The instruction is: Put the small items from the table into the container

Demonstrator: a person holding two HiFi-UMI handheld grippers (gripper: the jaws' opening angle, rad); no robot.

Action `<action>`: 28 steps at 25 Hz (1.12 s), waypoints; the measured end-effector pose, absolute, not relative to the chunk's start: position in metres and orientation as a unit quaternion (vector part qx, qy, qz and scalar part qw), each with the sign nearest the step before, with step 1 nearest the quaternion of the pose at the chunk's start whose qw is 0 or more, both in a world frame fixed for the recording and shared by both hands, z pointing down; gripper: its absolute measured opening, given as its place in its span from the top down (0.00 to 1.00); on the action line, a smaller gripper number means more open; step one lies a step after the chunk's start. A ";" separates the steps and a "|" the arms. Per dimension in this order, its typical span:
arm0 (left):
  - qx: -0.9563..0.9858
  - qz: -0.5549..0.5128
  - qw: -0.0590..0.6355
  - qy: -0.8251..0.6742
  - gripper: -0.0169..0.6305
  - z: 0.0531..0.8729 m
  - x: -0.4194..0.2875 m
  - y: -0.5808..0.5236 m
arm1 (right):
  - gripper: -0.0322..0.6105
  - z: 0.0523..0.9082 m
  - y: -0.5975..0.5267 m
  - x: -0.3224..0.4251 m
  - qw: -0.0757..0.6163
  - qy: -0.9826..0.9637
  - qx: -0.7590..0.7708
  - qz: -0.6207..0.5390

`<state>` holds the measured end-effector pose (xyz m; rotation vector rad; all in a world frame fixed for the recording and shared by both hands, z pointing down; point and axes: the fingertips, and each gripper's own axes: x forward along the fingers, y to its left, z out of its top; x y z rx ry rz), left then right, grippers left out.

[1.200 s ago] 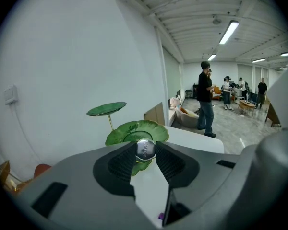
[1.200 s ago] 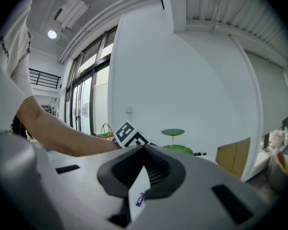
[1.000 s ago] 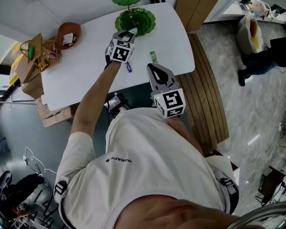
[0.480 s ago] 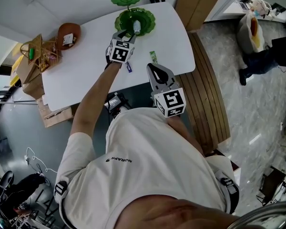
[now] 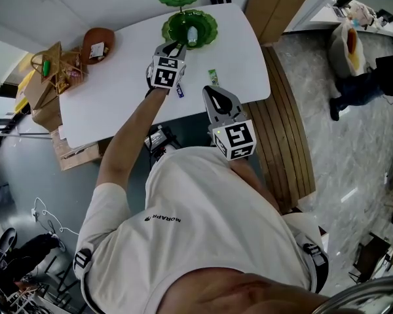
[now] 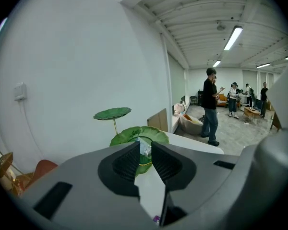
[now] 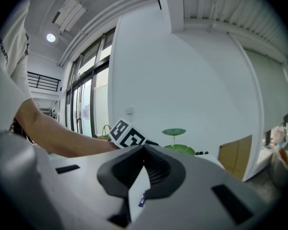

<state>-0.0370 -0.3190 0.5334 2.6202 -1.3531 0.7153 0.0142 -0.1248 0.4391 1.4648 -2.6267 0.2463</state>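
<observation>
Head view: counts purple item, green item near table front edge, one clear item in far-edge green dish; left gripper closing empty, right gripper pressed together.

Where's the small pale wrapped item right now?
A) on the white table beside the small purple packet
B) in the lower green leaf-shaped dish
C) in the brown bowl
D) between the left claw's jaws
B: the small pale wrapped item lies inside the lower green leaf-shaped dish, while the left claw, its jaws closing, has nothing between them.
</observation>
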 end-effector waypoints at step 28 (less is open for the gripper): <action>0.836 0.116 0.091 -0.528 0.97 0.488 -0.081 -0.250 | 0.94 0.443 -0.108 -0.015 0.072 -0.879 0.465 0.080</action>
